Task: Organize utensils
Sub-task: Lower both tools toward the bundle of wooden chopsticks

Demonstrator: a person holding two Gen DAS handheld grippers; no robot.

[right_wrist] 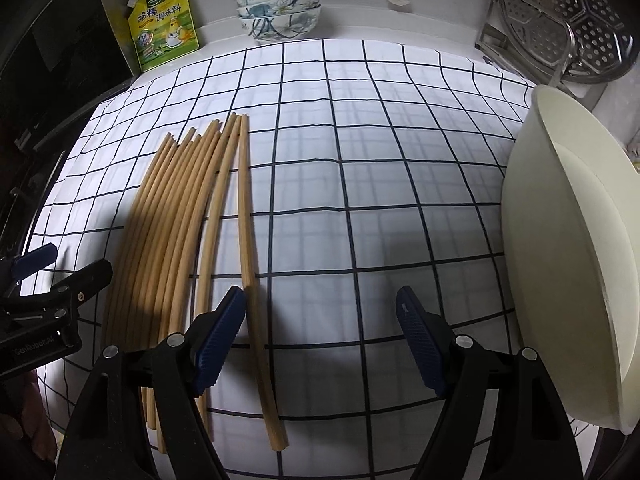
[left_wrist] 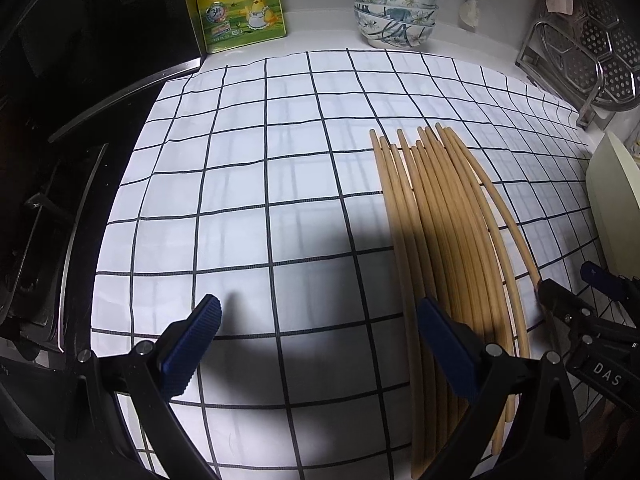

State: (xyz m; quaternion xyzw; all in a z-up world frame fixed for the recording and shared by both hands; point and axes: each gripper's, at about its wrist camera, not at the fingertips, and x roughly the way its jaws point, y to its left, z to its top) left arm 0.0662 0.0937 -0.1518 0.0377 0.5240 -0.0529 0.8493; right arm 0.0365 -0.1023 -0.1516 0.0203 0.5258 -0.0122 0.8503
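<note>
Roughly a dozen bamboo chopsticks (right_wrist: 168,248) lie side by side on the checked cloth (right_wrist: 360,200) that covers the surface, tips pointing away, and the tidy fan suggests they are gathered so that they can be taken off one or two at a time. The right gripper (right_wrist: 320,340) hovers low with its fingers spread wide and holding nothing; its left finger (right_wrist: 218,340) sits just beside the outermost chopstick (right_wrist: 248,264), which lies a little apart from the bundle and runs between the two fingers, so it looks like the next stick to be closed on. The left gripper (left_wrist: 316,348) is likewise wide open and empty, its right finger (left_wrist: 448,352) over the near edge of the bundle and its left finger (left_wrist: 192,348) over bare cloth, probably waiting or steadying rather than grasping. The right wrist view alone shows fully the cream-coloured tub (right_wrist: 576,264) standing tilted just outside the right finger, a likely place for the sticks to go; the left wrist view catches only its edge (left_wrist: 612,208). The left wrist view, in turn, shows the dark stove area (left_wrist: 60,200) beyond the left finger more plainly. Both views take in the yellow seasoning pouch (left_wrist: 236,4), the stacked floral bowls (left_wrist: 394,16) and the perforated steel rack (left_wrist: 592,56) far ahead of the fingertips.
</note>
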